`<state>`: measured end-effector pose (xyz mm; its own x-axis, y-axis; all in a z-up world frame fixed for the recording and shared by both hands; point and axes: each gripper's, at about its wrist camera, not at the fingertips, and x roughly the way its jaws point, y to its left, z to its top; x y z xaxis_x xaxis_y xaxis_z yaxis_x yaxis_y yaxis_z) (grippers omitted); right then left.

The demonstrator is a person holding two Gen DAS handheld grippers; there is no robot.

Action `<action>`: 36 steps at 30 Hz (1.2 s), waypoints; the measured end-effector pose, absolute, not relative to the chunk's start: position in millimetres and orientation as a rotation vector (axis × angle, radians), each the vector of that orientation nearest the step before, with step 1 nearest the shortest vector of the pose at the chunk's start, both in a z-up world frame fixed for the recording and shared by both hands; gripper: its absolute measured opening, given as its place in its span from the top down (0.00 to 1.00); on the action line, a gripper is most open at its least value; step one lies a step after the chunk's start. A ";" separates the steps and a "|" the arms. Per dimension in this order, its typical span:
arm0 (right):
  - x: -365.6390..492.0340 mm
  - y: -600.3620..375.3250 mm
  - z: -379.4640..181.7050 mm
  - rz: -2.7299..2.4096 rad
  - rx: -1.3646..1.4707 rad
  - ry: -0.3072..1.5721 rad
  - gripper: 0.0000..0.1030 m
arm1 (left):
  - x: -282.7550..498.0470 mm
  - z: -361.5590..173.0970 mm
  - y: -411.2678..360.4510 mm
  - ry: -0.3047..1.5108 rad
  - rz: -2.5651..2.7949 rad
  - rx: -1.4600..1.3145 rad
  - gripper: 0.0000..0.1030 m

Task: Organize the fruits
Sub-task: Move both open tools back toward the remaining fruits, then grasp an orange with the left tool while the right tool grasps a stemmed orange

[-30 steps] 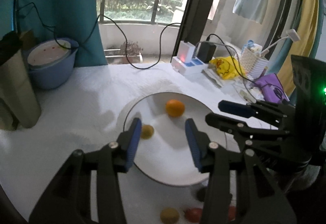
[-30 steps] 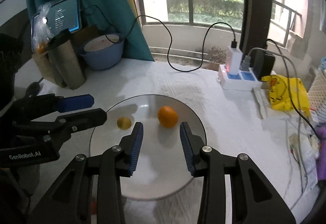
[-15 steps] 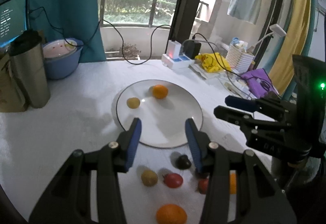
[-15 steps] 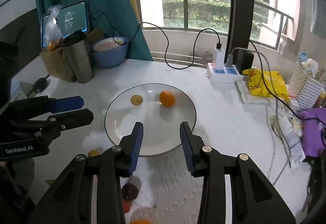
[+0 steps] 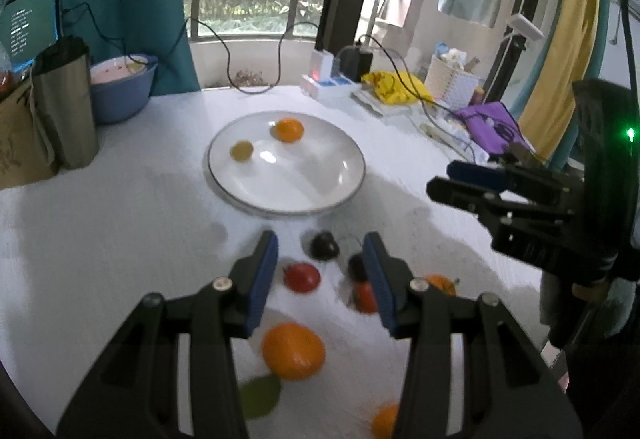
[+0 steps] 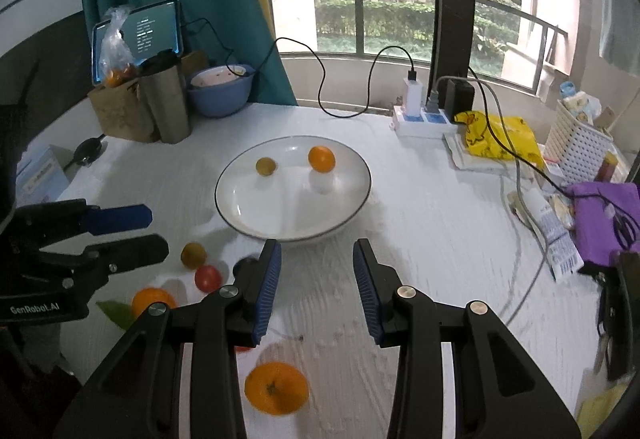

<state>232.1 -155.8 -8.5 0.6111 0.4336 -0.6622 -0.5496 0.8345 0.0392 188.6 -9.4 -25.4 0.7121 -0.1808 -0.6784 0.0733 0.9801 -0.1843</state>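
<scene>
A white plate in the middle of the table holds an orange and a small yellow fruit. Loose fruits lie in front of it: a dark plum, a red tomato, a large orange and several more. My left gripper hangs open above the plum and tomato, holding nothing. My right gripper is open and empty over the plate's near rim, with another orange below it.
A steel tumbler, a paper bag and a blue bowl stand at the back left. A power strip with trailing cables, a yellow bag, a white basket and a purple pouch crowd the right side.
Both grippers have drawn back from over the plate toward the near side of the table. The loose fruits in front of the plate have come into view. Jaw gaps look unchanged.
</scene>
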 end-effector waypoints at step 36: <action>185.1 -161.1 -75.9 0.654 -0.125 0.851 0.47 | 113.9 -92.9 -73.7 0.959 -0.221 -0.049 0.53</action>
<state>185.1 -161.1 -75.9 0.4785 0.4855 -0.7317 -0.5820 0.7993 0.1498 113.9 -73.7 -92.9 0.5533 -0.2084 -0.8065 0.1653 0.9764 -0.1389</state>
